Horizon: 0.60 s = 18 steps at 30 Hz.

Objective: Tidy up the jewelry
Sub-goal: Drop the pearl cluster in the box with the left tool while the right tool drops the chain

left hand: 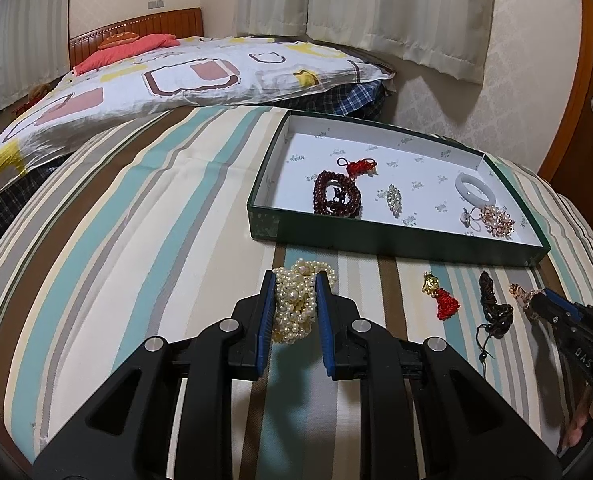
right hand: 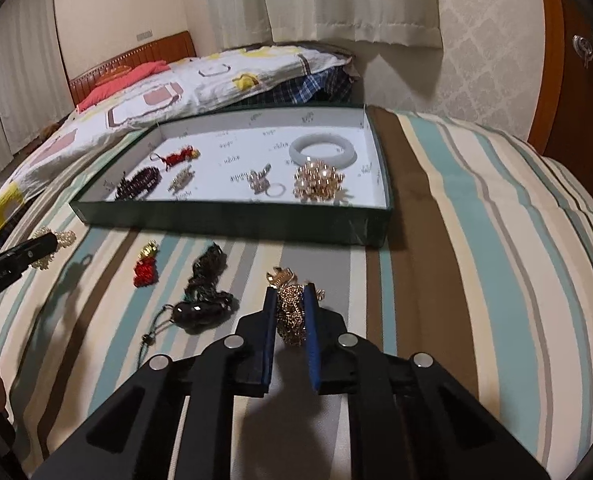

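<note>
While five or six pieces already lay in the shallow green cardboard tray with white lining (left hand: 396, 240) ahead of both grippers, four remained outside it on the striped bed cover (left hand: 136, 240). The left gripper (left hand: 296, 280) was closed around a cream pearl bead bundle (left hand: 294, 304), and the right gripper (right hand: 290, 292) pinched a gold chain tangle (right hand: 290, 308). Between them lay a red tassel charm (left hand: 442, 298) and a dark braided cord necklace (left hand: 494, 306), untouched. By my judgement, roughly half was done.
</note>
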Each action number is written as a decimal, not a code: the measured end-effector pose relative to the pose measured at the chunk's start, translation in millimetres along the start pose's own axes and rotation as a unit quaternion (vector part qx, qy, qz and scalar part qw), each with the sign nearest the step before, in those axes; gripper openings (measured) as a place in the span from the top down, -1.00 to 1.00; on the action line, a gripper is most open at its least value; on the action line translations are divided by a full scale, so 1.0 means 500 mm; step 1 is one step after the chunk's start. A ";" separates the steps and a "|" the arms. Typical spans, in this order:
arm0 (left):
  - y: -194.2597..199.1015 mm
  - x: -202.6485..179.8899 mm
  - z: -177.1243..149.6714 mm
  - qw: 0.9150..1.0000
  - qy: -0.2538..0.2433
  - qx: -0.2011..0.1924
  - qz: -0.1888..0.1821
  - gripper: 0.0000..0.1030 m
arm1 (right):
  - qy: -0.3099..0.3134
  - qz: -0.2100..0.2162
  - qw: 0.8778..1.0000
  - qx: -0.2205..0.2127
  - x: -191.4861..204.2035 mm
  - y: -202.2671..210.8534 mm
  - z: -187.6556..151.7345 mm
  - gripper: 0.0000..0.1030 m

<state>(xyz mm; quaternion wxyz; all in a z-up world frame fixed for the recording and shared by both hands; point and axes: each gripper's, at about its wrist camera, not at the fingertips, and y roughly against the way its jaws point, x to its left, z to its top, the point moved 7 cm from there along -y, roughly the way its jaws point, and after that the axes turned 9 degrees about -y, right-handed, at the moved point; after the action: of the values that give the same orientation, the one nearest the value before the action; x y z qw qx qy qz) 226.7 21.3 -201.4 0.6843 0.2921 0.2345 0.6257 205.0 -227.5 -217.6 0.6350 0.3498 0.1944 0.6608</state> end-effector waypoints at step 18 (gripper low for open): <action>0.076 -0.016 0.070 0.999 0.001 -0.050 -0.007 0.62 | 0.004 0.028 0.997 -0.067 0.040 0.086 0.089 0.74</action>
<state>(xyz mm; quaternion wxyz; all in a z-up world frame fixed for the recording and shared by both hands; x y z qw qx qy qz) 222.4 11.2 -150.2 0.7023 0.2551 0.2055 0.6321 207.4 -221.7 -152.9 0.6376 0.3090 0.1427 0.6911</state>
